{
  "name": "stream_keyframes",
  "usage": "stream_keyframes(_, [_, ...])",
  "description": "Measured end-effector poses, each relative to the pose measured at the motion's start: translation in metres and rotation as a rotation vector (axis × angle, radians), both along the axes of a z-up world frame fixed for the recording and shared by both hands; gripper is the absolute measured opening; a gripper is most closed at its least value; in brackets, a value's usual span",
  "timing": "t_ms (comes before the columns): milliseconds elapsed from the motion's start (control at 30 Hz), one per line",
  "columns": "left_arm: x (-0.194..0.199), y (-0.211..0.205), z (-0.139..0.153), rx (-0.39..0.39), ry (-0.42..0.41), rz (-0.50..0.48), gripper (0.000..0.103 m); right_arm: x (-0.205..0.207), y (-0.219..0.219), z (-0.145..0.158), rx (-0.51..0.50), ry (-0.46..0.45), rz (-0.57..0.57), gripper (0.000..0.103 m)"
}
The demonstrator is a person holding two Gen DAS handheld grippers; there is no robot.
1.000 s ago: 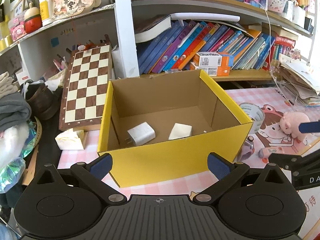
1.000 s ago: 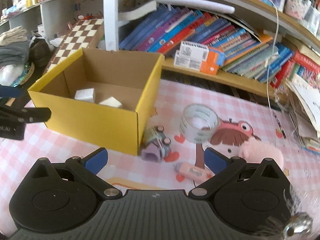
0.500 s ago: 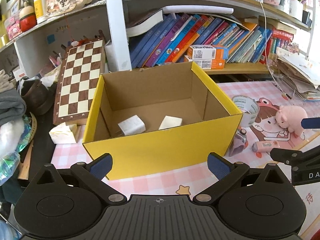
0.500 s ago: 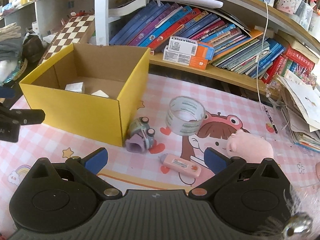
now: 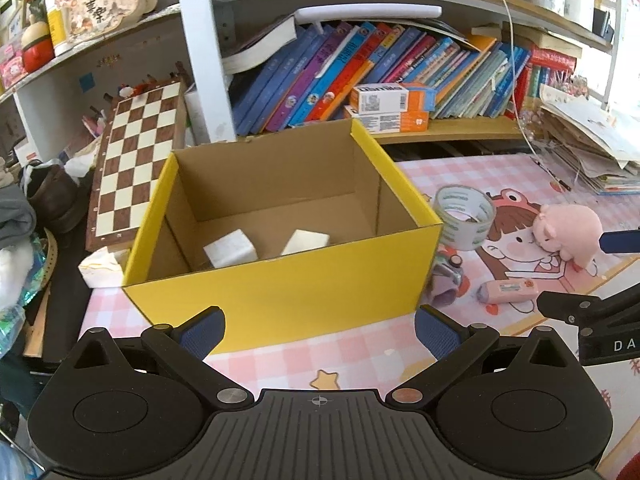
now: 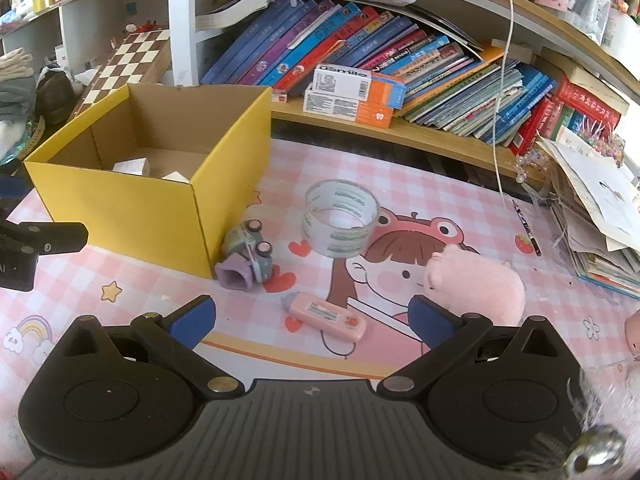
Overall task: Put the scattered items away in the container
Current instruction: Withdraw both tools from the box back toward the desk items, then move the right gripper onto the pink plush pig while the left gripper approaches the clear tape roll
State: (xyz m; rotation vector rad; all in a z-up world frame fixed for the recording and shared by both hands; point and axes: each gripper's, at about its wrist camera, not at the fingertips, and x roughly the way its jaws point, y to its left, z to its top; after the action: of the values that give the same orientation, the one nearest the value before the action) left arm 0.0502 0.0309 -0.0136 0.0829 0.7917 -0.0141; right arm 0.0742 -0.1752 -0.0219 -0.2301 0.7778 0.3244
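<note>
Closest to the right wrist camera, the right gripper is spread wide and holds nothing. It hovers above the pink correction tape dispenser, which lies flat on the desk just in front of the fingers. The left gripper is also wide and empty, and it faces the near wall of the yellow cardboard box.

I judge that the sorting is partly done: two white blocks already lie on the box floor, and the next pick is only being chosen. The dispenser seems the likely target. For this, the right gripper should come down and close across the narrow width of the dispenser, then lift it over the box rim.

A little farther, a small toy car lies on its side, touching or almost touching the corner of the box. Beyond it, the roll of clear tape sits on the desk, and a pink plush pig rests to the right, well apart from the box.

The desk wears a pink checked mat with a cartoon girl. Behind it a low shelf carries leaning books and two toothpaste boxes. A chessboard leans at the left, beside the box.
</note>
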Motion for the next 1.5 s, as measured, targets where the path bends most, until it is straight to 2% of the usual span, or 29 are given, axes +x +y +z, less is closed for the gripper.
stream_keyframes(700, [0.003,-0.058,-0.006,0.000,0.038,-0.032,0.102,0.011,-0.049,-0.005,0.005,0.017,0.010,0.103])
stream_keyframes(1200, [0.005,-0.104,-0.007,0.009,0.033,-0.070,0.102,0.017,-0.098,-0.008,0.011,0.017,-0.019,0.103])
stream_keyframes(1500, [0.001,-0.129,-0.008,0.003,0.011,-0.132,0.101,0.018,-0.114,-0.008,0.009,0.002,-0.025,0.103])
